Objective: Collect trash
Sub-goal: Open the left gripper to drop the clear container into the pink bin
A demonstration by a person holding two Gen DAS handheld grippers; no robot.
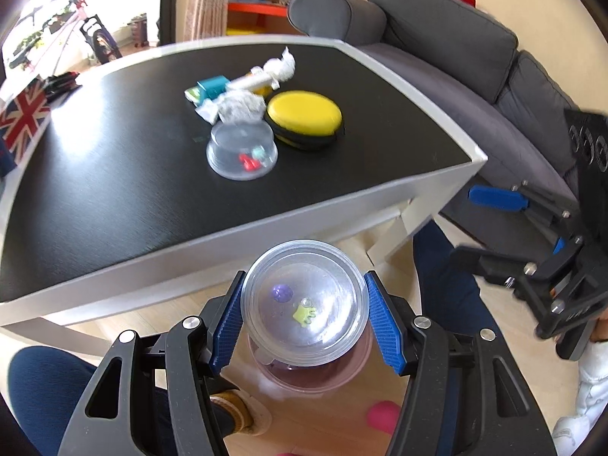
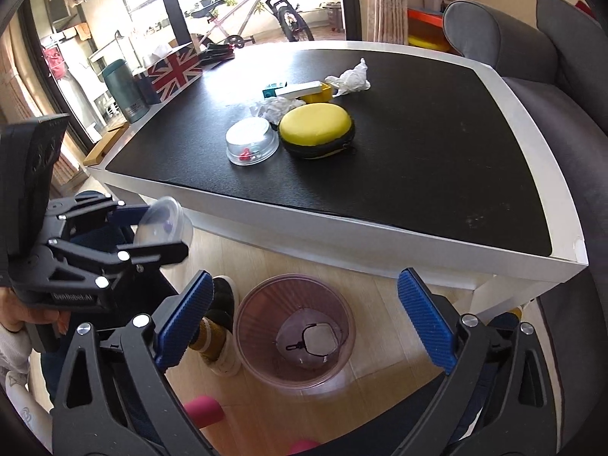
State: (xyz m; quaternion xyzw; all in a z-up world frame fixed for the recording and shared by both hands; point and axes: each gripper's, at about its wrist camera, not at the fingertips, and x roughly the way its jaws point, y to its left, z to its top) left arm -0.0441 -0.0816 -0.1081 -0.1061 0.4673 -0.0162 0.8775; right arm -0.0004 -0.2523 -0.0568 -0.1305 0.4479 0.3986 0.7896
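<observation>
My left gripper is shut on a clear plastic cup with small purple and yellow bits inside, held off the table's front edge above a pink translucent bin. In the right wrist view the same cup sits in the left gripper at left. My right gripper is open and empty, above the bin, which holds a face mask. On the black table stand another clear cup, crumpled tissues and small boxes.
A yellow zip case lies beside the cup on the table. A Union Jack box and a green flask stand at the table's far left. A grey sofa runs along the right. My feet and a pink object are near the bin.
</observation>
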